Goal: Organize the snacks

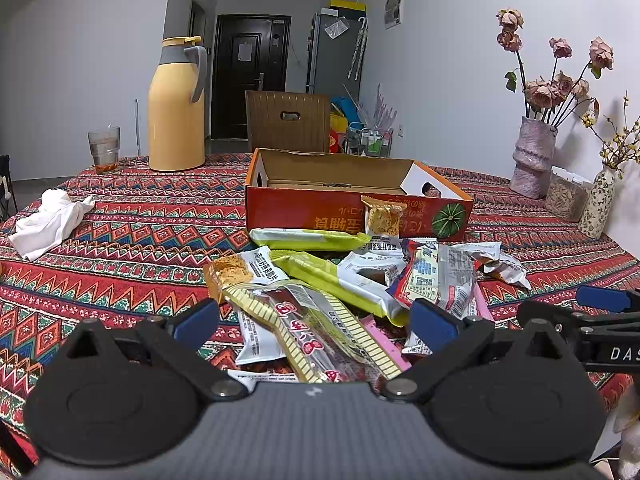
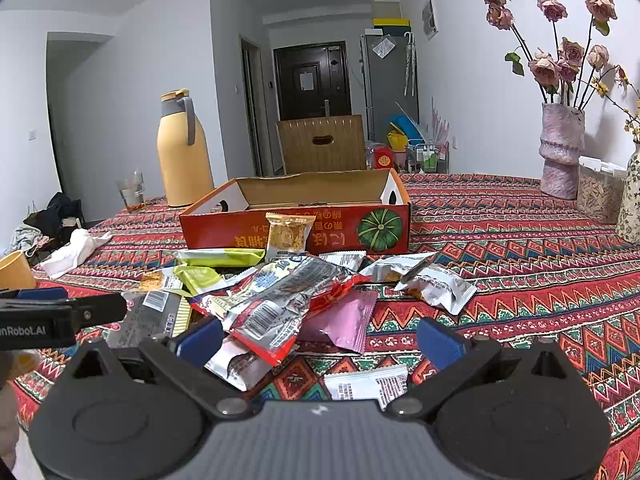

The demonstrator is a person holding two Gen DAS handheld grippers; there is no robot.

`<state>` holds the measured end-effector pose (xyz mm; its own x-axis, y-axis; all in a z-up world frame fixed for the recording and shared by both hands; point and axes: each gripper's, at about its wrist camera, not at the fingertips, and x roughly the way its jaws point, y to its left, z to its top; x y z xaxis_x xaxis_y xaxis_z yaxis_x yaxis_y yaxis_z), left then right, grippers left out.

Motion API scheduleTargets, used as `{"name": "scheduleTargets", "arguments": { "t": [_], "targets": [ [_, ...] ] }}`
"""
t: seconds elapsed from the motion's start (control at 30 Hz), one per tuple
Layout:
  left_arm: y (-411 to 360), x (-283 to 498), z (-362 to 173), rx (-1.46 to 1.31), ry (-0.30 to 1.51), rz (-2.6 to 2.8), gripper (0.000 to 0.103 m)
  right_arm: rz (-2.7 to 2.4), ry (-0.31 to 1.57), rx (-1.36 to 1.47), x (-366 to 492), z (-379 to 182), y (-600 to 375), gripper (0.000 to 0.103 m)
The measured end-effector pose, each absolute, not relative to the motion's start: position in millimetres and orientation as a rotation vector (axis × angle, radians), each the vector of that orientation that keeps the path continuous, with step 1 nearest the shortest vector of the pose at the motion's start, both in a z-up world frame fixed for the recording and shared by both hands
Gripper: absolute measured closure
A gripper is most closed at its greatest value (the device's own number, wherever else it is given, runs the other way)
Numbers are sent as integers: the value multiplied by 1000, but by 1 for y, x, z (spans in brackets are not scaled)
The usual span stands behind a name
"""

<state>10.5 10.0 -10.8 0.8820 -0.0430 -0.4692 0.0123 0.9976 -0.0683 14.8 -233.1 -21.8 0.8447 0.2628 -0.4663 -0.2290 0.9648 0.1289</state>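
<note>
A heap of snack packets (image 1: 352, 276) lies on the patterned tablecloth in front of an open, empty red cardboard box (image 1: 356, 208). A small orange cracker packet (image 1: 383, 216) leans on the box front. My left gripper (image 1: 316, 320) is open, just above the near side of the heap, straddling a long striped packet (image 1: 316, 328). My right gripper (image 2: 320, 340) is open, low over the right side of the heap (image 2: 280, 296), with a pink packet (image 2: 344, 320) and a red-edged silver packet (image 2: 276, 312) between its fingers. The box (image 2: 296, 224) stands behind.
A yellow thermos (image 1: 176, 108), a glass (image 1: 105, 150) and a crumpled white cloth (image 1: 48, 220) sit at the left. A pink vase of dried roses (image 1: 534, 156), a clear jar (image 1: 566, 196) and a speckled vase (image 1: 598, 208) stand at the right. A brown chair (image 1: 288, 120) is behind the table.
</note>
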Motion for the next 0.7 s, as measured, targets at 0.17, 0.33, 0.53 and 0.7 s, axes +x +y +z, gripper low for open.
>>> {"name": "scheduleTargets", "arguments": {
  "t": [0.17,0.33,0.53,0.7],
  "targets": [
    [10,11,-11,-64,490,-29,0,260,503,68,15,-23,-232,0],
    [10,11,-11,-65,490,-30,0,259,503,68,15,-23,-232,0],
    [10,10,-12,-65,490,-30,0,259,503,68,15,-23,-232,0],
    [10,10,-12,-66,490,-30,0,259,504,67,15,-23,-232,0]
  ]
}}
